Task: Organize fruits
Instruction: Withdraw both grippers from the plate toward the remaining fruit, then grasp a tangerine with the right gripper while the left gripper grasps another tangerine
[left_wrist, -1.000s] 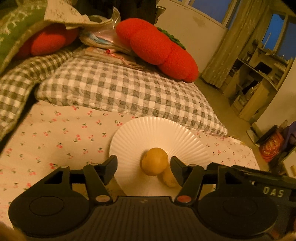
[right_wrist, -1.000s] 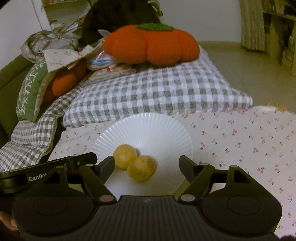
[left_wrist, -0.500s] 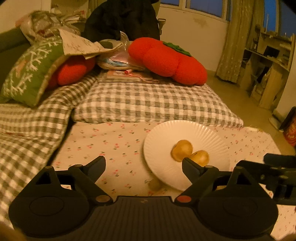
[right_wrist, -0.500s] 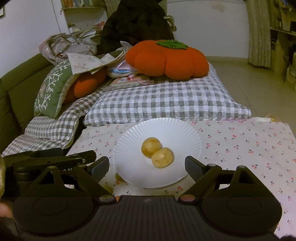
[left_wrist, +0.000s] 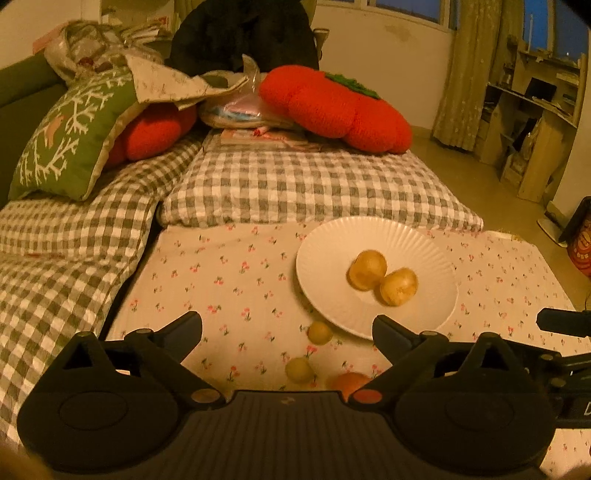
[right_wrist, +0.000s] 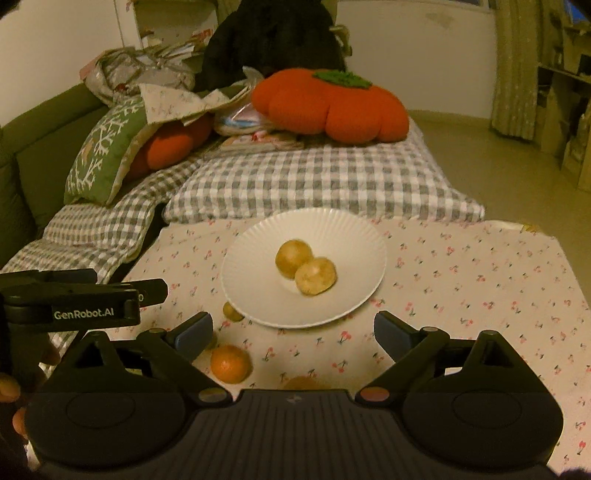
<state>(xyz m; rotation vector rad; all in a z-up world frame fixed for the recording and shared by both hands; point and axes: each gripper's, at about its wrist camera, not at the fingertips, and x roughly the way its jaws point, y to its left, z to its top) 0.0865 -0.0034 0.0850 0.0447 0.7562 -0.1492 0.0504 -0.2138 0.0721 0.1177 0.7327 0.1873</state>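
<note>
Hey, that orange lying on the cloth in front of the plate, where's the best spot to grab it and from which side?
Grip the orange across its widest middle, coming down from above. It is round and sits free on the cloth, apart from the plate, so a pad fits on each side. The right gripper is open and probably nearest; centre on it, since a round fruit may roll.

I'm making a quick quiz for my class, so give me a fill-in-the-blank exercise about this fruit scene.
1. The white plate holds ___ yellow-brown fruits.
2. The orange fruit lies on the ___ with the cherry print, off the plate.
3. Nothing sits between the fingers of the right gripper, so its jaws are ___.
4. The big orange pumpkin cushion has a ___ top.

Missing words: two; cloth; open; green
</note>
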